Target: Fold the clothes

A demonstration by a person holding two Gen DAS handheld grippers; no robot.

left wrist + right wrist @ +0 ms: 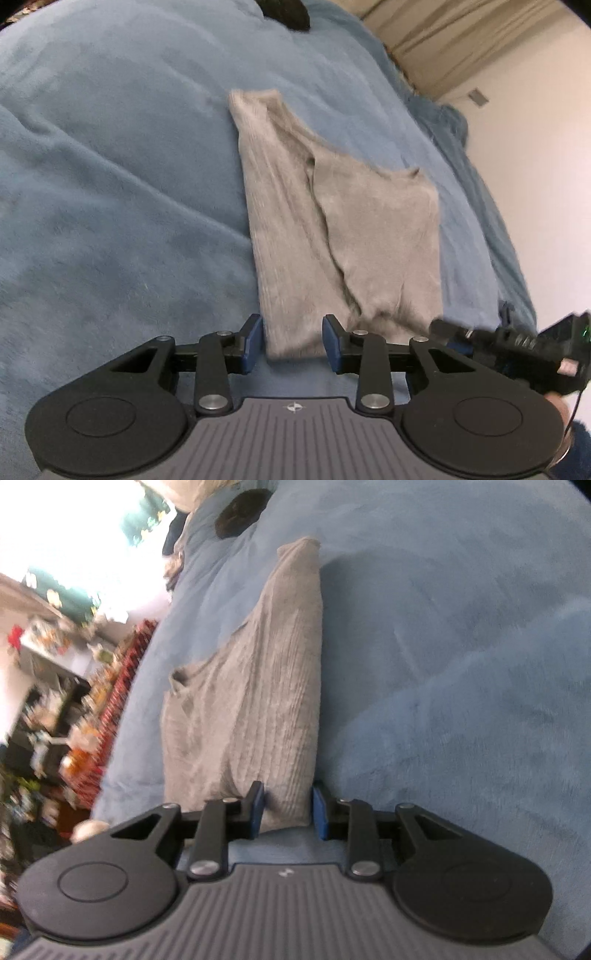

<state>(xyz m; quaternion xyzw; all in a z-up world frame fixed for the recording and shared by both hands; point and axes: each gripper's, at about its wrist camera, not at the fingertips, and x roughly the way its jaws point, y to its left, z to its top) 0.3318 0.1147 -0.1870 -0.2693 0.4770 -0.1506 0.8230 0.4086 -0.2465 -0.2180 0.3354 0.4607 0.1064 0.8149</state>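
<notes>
Left wrist view: left gripper (292,341) pointed down at the near hem of a grey ribbed garment (332,229). Its blue pads (254,341) stood apart on either side of the hem's left corner. Cloth lay between them, but gaps showed on both sides; pads did not press the fabric. Jaws partly open, nothing gripped.

Grey garment lay flat on a blue blanket (110,184) covering the bed. It had been folded lengthwise, a flap lying over its right half, and it narrowed toward the far end. Beyond the garment's far end, a dark round object (286,14) sat on the blanket; could not tell what it was. Right of the garment's near corner, the other gripper's black body (517,350) came in from the frame edge. A bit of a person's hand (557,404) and dark sleeve showed just beneath it. Past the blanket's right edge: pale wall, beige curtain (443,37).

Right wrist view: right gripper (288,812) at the same near hem, at the garment's right corner. Pads likewise stood apart with cloth between them, not clamped, jaws partly open. Blanket spread wide to the garment's right. Left of the garment, off the bed, blurred cluttered shelves (55,701) and a bright window.
</notes>
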